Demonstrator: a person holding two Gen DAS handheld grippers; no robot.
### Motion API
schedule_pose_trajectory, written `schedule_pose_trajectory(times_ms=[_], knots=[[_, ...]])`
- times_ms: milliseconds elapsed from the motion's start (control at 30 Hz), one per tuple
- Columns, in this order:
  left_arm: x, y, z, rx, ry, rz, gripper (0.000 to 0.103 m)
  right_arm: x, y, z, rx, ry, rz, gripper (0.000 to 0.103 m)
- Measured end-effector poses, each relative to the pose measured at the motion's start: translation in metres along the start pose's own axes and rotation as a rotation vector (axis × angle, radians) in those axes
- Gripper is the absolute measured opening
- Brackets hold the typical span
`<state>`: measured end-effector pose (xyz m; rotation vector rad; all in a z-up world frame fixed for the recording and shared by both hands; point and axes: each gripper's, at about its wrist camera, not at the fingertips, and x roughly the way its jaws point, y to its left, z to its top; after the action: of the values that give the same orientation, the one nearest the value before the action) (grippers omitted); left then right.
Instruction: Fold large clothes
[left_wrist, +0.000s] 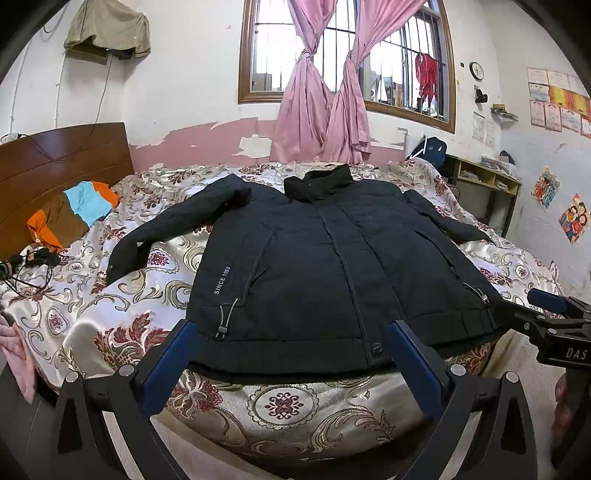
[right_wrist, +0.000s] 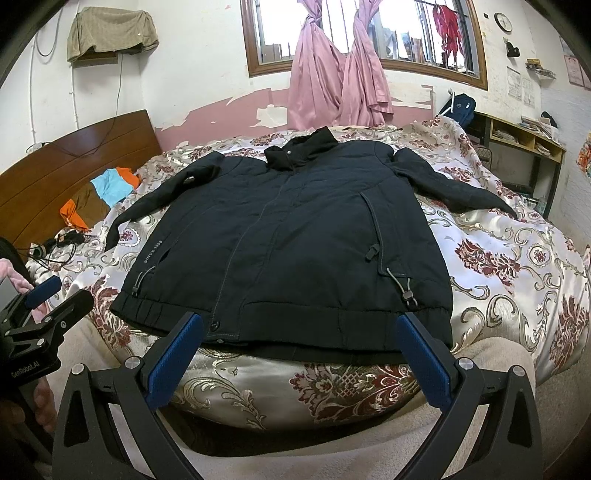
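"SINCE 1968" lettering (left_wrist: 222, 279) on black jacket (left_wrist: 332, 266)

Each hand-held gripper is built of matte black angular arms that carry 2 long fingers faced with textured blue pads (left_wrist: 168, 365), joined by round silver screws (left_wrist: 126, 370). The right hand-held gripper (left_wrist: 554, 308) bears white lettering "DAS" on its black body, and the left hand-held gripper (right_wrist: 48, 295) reads "GenRobot.AI".

1. The jacket (left_wrist: 332, 266) lies flat on the bed (left_wrist: 288, 402), collar toward the window (left_wrist: 343, 55).
2. Folded clothes (left_wrist: 74, 218) sit left (by the headboard (left_wrist: 55, 173)).
3. A shelf (left_wrist: 487, 184) stands right of the bed.
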<state>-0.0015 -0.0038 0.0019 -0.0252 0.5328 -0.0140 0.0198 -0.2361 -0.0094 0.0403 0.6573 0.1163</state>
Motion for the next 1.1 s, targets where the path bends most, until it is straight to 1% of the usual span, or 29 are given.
schedule_pose_trajectory(times_ms=[633,733,867,1000,1100], knots=[[0.0,0.0,0.001,0.001,0.002,0.002,0.103,0.001,0.001,0.001,0.001,0.002,0.002,0.102],[0.005,0.001,0.004,-0.001,0.026,0.009,0.103,0.003,-0.005,-0.001,0.007,0.013,-0.006,0.102],[0.018,0.0,0.018,0.016,0.044,0.015,0.103,0.009,-0.022,0.001,0.061,0.005,-0.011,0.102],[0.045,-0.006,0.044,0.045,0.067,0.004,0.103,0.022,-0.054,0.011,0.167,-0.007,-0.006,0.102],[0.074,-0.017,0.068,0.075,0.092,-0.024,0.103,0.039,-0.081,0.026,0.202,-0.021,-0.058,0.102]])
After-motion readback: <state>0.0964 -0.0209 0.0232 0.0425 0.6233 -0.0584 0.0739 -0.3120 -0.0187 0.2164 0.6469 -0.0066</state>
